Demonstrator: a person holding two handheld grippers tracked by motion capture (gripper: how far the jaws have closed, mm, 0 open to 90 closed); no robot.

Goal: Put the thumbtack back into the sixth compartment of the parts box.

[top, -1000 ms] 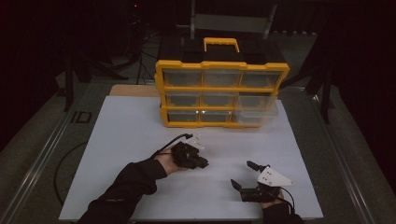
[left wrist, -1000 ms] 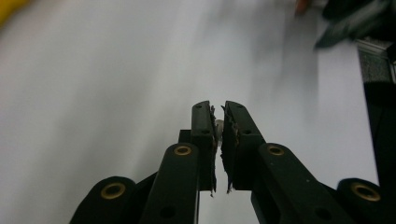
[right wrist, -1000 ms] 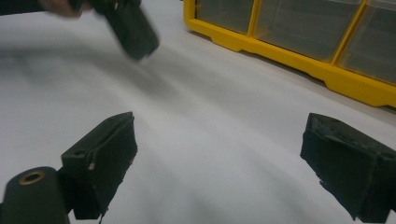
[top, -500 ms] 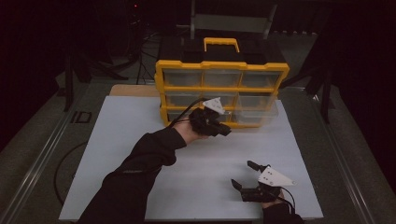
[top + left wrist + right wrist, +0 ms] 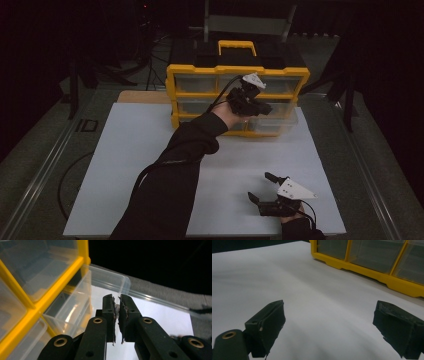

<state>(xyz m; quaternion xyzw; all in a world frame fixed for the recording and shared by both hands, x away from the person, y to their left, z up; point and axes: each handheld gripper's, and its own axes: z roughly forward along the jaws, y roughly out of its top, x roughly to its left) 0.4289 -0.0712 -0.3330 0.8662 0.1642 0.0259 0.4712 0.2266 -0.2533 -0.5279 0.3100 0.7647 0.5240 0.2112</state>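
A yellow drawer organizer (image 5: 172,95) with clear drawers and a black top stands at the back of the white board (image 5: 135,165). Its bottom right drawer (image 5: 282,125) is pulled out. My left gripper (image 5: 265,107) is held up in front of the middle row, just above that open drawer (image 5: 110,281). In the left gripper view its jaws (image 5: 116,297) are pressed almost together, and a tiny pale thing (image 5: 115,312) seems pinched between them; I cannot make out what it is. My right gripper (image 5: 260,186) rests low near the board's front edge, open and holding nothing (image 5: 329,307).
The organizer's yellow base (image 5: 402,287) lies ahead of the right gripper across bare white board. A yellow carry handle (image 5: 237,46) sits on top. Grey floor with rails flanks the board, and dark stands are behind.
My left arm has lifted from the middle of the board and reached forward and right to the organizer's front, above the open drawer. The right gripper has stayed put.
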